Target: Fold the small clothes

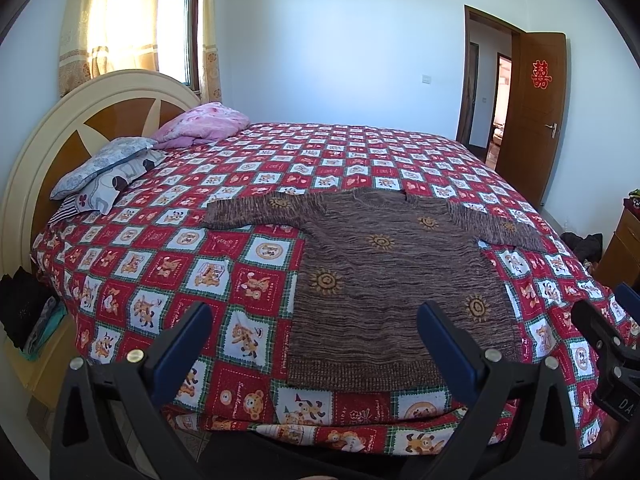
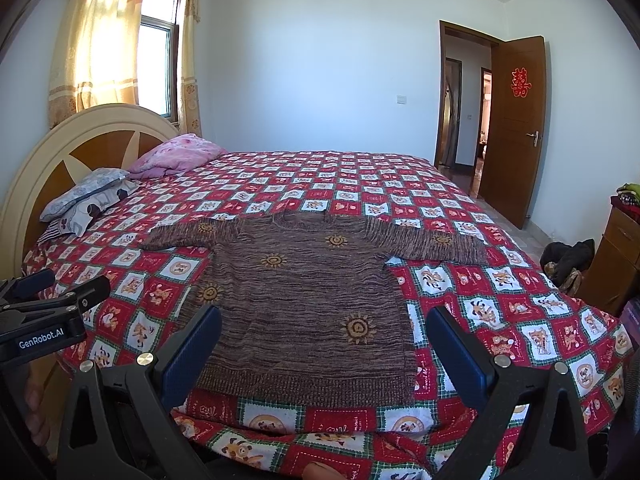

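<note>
On the far left is the round cream and brown headboard [image 1: 80,120], with a yellow curtain [image 1: 108,20] and a bright window behind it. Against the headboard lie a grey flowered pillow [image 1: 100,164] and, next to it, a pink pillow [image 1: 204,124].

The big bed is covered by a red and white checked bedspread [image 1: 160,264] with little cartoon animals in the squares.

The left gripper [image 1: 314,330] hangs over the near edge of the bed. Its two blue fingers stand wide apart and hold nothing. One blue finger [image 1: 184,344] is over the bedspread and the other is over the sweater's bottom edge.

A small brown knit sweater [image 2: 304,304] with yellow sun shapes lies flat on the bedspread, near the front edge of the bed. Both sleeves are spread out to the sides and the neck points away.

The right gripper [image 2: 324,338] hangs over the sweater's bottom edge. Its fingers are wide apart too, with nothing between them, and do not seem to touch the sweater.

On the right a brown wooden door [image 2: 516,128] stands open, with a red paper sign on it. A wooden cabinet [image 2: 616,256] is at the far right.
</note>
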A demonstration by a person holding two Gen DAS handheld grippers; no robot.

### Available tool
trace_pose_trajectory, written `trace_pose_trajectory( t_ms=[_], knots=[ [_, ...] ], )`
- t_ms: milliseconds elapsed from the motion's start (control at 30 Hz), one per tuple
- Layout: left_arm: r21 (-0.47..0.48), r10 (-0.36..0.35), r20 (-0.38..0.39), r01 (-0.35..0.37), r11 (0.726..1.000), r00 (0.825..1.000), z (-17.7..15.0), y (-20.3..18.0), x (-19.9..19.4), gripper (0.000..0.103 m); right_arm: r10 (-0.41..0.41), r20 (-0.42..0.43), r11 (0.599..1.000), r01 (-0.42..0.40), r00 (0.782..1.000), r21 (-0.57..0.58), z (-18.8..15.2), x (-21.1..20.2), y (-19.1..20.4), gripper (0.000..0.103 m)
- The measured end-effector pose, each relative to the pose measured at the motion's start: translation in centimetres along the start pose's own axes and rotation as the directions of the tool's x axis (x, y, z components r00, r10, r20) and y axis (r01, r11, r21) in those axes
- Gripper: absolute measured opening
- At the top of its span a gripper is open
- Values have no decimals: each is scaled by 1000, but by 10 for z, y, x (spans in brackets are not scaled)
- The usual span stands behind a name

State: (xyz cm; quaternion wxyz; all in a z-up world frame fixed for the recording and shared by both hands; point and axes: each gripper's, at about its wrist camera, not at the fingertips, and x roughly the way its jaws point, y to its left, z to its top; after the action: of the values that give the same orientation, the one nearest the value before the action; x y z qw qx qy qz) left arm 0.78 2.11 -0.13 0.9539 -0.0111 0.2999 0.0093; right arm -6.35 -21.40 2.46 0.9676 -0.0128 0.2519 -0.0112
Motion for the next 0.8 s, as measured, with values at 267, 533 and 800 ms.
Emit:
trace_pose_trajectory(
  t_ms=[267, 533, 800],
  knots=[
    [-1, 1, -3, -1, 1000, 1000, -1, 2, 2, 103, -6, 5, 1000, 6, 1000, 3, 0, 0, -2, 102],
    [7, 5, -14, -5, 1000, 1000, -6, 7, 7, 103, -6, 7, 1000, 6, 1000, -1, 3, 4, -5, 102],
    [21, 37, -13, -37, 999, 999, -3, 3, 26, 103, -5, -21, 1000, 5, 1000, -4, 0, 29, -12, 102]
  ],
)
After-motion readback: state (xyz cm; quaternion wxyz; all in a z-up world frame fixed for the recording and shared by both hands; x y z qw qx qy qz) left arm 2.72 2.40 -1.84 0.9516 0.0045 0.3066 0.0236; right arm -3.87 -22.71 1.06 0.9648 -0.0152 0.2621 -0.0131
